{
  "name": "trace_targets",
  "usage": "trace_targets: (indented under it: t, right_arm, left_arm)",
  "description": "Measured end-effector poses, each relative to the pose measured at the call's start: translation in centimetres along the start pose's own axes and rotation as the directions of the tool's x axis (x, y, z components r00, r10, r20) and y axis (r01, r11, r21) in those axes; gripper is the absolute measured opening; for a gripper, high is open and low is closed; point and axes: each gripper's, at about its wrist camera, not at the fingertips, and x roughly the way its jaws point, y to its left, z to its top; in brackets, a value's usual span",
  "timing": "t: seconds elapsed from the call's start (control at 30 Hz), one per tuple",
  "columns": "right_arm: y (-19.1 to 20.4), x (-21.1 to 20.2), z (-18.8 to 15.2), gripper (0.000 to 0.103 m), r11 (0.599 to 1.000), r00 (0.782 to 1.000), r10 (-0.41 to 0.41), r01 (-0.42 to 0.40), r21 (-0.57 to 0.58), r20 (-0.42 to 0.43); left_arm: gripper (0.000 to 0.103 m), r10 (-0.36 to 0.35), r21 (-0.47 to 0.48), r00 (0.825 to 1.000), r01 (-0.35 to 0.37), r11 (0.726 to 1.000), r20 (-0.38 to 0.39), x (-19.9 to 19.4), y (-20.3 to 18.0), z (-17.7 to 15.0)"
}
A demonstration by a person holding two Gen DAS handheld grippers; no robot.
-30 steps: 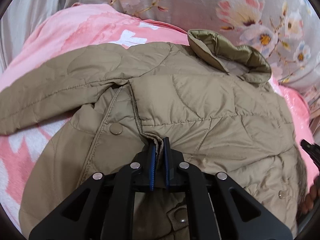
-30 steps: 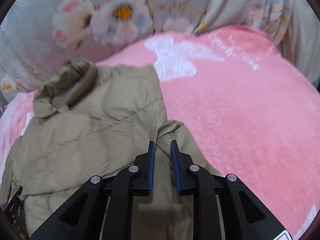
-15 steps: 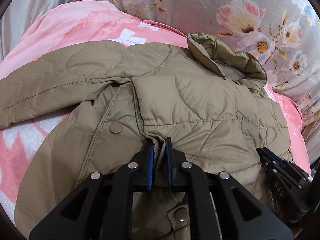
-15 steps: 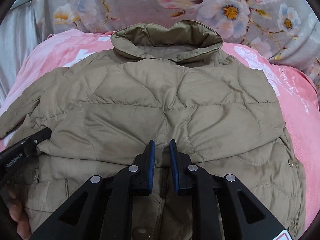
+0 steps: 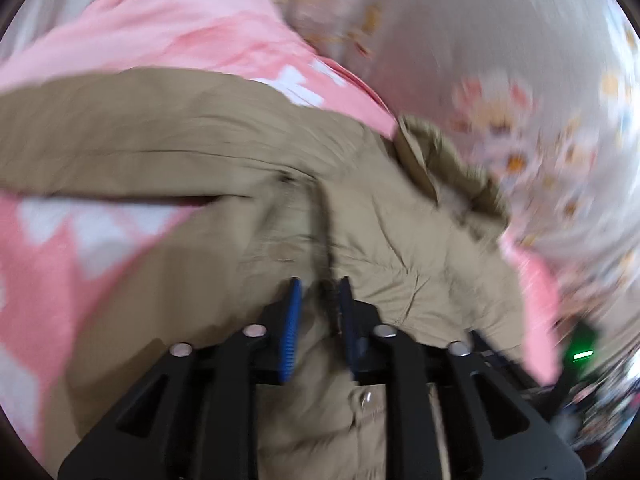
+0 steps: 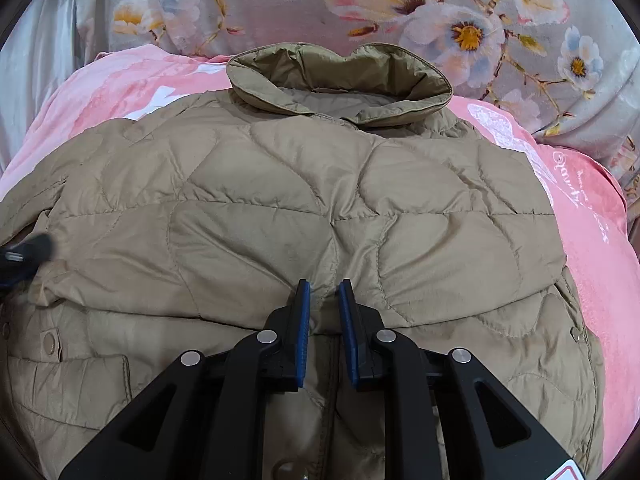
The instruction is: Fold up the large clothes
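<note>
A khaki quilted jacket (image 6: 320, 200) lies on a pink blanket (image 6: 580, 264), collar (image 6: 340, 80) at the far side, with one side folded over its middle. My right gripper (image 6: 324, 304) is shut on the near edge of that folded layer, a pinch of fabric between its blue pads. The left wrist view is blurred by motion. In it my left gripper (image 5: 318, 304) hovers low over the jacket (image 5: 400, 240) near its sleeve (image 5: 140, 140). Its jaws are opening, with fabric lying loose between the pads and not pressed. The left gripper's tip (image 6: 28, 252) shows blurred at the right view's left edge.
A grey flowered cloth (image 6: 460, 12) rises behind the blanket. The jacket's left sleeve stretches out over the pink blanket (image 5: 80, 280). A dark object with a green light (image 5: 580, 354) sits at the left view's right edge.
The right gripper carried the jacket's side across onto the middle, then held still. The left gripper's jaws parted from the fold they pinched, and it swung sideways, blurring its view.
</note>
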Motion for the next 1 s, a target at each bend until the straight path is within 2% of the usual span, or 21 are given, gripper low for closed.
trace_targets:
  t: [0.03, 0.1, 0.13, 0.17, 0.2, 0.23, 0.3, 0.33, 0.37, 0.4, 0.47, 0.5, 0.53, 0.57, 0.6, 0.63, 0.7, 0.77, 0.83, 0.9, 1.0]
  right_arm:
    - [0.0, 0.0, 0.0, 0.017, 1.000, 1.000, 0.000, 0.000, 0.001, 0.001]
    - [0.0, 0.0, 0.0, 0.017, 1.000, 1.000, 0.002, -0.002, 0.003, 0.001]
    - [0.0, 0.0, 0.0, 0.017, 1.000, 1.000, 0.004, -0.004, 0.004, 0.001]
    - [0.0, 0.0, 0.0, 0.017, 1.000, 1.000, 0.004, -0.004, 0.004, 0.001]
    - [0.0, 0.0, 0.0, 0.017, 1.000, 1.000, 0.003, -0.003, 0.003, 0.001]
    - [0.0, 0.0, 0.0, 0.017, 1.000, 1.000, 0.003, -0.003, 0.003, 0.001]
    - [0.0, 0.0, 0.0, 0.017, 1.000, 1.000, 0.006, -0.006, 0.005, 0.001]
    - [0.0, 0.0, 0.0, 0.017, 1.000, 1.000, 0.009, -0.009, 0.008, 0.001]
    - [0.0, 0.0, 0.0, 0.017, 1.000, 1.000, 0.009, -0.009, 0.008, 0.001]
    - [0.1, 0.0, 0.1, 0.017, 1.000, 1.000, 0.009, -0.009, 0.009, 0.000]
    - [0.1, 0.0, 0.0, 0.017, 1.000, 1.000, 0.005, -0.005, 0.006, 0.001]
    - [0.0, 0.0, 0.0, 0.018, 1.000, 1.000, 0.003, -0.003, 0.007, 0.001]
    - [0.0, 0.0, 0.0, 0.020, 1.000, 1.000, -0.001, 0.001, 0.009, 0.002]
    - [-0.2, -0.1, 0.1, 0.020, 1.000, 1.000, -0.002, 0.002, 0.013, 0.002]
    - [-0.3, -0.1, 0.1, 0.022, 1.000, 1.000, -0.001, 0.001, 0.017, 0.002]
    - [-0.4, -0.1, 0.1, 0.023, 1.000, 1.000, 0.000, 0.000, 0.024, 0.003]
    - [-0.7, -0.3, 0.1, 0.025, 0.999, 1.000, 0.001, -0.001, 0.041, 0.007]
    - [-1.4, -0.7, 0.0, 0.027, 0.997, 1.000, 0.017, -0.018, 0.077, 0.017]
    - [-2.3, -1.6, -0.3, 0.027, 0.992, 0.998, 0.038, -0.043, 0.122, 0.040]
    - [-3.5, -3.6, -1.0, 0.028, 0.980, 0.995, 0.060, -0.074, 0.186, 0.078]
    - [-5.4, -5.9, -2.5, 0.029, 0.959, 0.990, 0.106, -0.126, 0.252, 0.091]
  left_arm:
    - [0.040, 0.025, -0.057, 0.999, -0.024, 0.998, 0.026, -2.0, 1.9, 0.4]
    - [0.053, 0.102, -0.124, 0.991, -0.091, 0.988, 0.085, -5.2, 5.2, 1.2]
    - [0.058, 0.185, -0.162, 0.975, -0.164, 0.973, 0.121, -7.5, 7.8, 1.9]
    - [0.061, 0.232, -0.184, 0.964, -0.206, 0.961, 0.133, -8.7, 9.3, 2.4]
    - [0.067, 0.310, -0.233, 0.940, -0.272, 0.934, 0.144, -10.5, 12.0, 3.3]
    - [0.067, 0.367, -0.272, 0.919, -0.320, 0.908, 0.146, -11.8, 14.3, 4.1]
    - [0.067, 0.442, -0.356, 0.887, -0.374, 0.856, 0.132, -13.7, 18.7, 5.6]
    - [0.067, 0.457, -0.387, 0.881, -0.381, 0.840, 0.124, -14.3, 20.2, 6.2]
    - [0.067, 0.465, -0.427, 0.878, -0.380, 0.820, 0.113, -14.9, 22.0, 6.8]
    - [0.067, 0.461, -0.443, 0.881, -0.372, 0.816, 0.109, -15.2, 23.0, 7.3]
    - [0.066, 0.410, -0.472, 0.909, -0.328, 0.818, 0.079, -15.1, 24.7, 8.4]
    - [0.055, 0.352, -0.479, 0.932, -0.272, 0.834, 0.083, -14.9, 25.0, 8.8]
    - [0.035, 0.329, -0.477, 0.941, -0.253, 0.842, 0.081, -14.6, 24.6, 9.1]
    - [0.028, 0.340, -0.461, 0.937, -0.270, 0.845, 0.075, -14.4, 23.8, 9.5]
    - [0.012, 0.370, -0.409, 0.924, -0.303, 0.861, 0.094, -14.3, 22.1, 10.4]
    - [0.005, 0.381, -0.368, 0.918, -0.318, 0.874, 0.112, -14.5, 20.9, 11.0]
    - [0.003, 0.353, -0.278, 0.920, -0.300, 0.913, 0.168, -15.1, 17.2, 12.8]
    - [0.002, 0.273, -0.161, 0.936, -0.241, 0.957, 0.223, -16.0, 11.3, 14.7]
    - [0.002, 0.206, -0.032, 0.943, -0.205, 0.978, 0.263, -16.4, 5.1, 16.0]
    - [0.002, 0.128, 0.105, 0.952, -0.162, 0.981, 0.280, -16.5, -1.6, 16.5]
    - [0.002, -0.007, 0.303, 0.962, -0.079, 0.950, 0.273, -15.7, -12.2, 15.5]
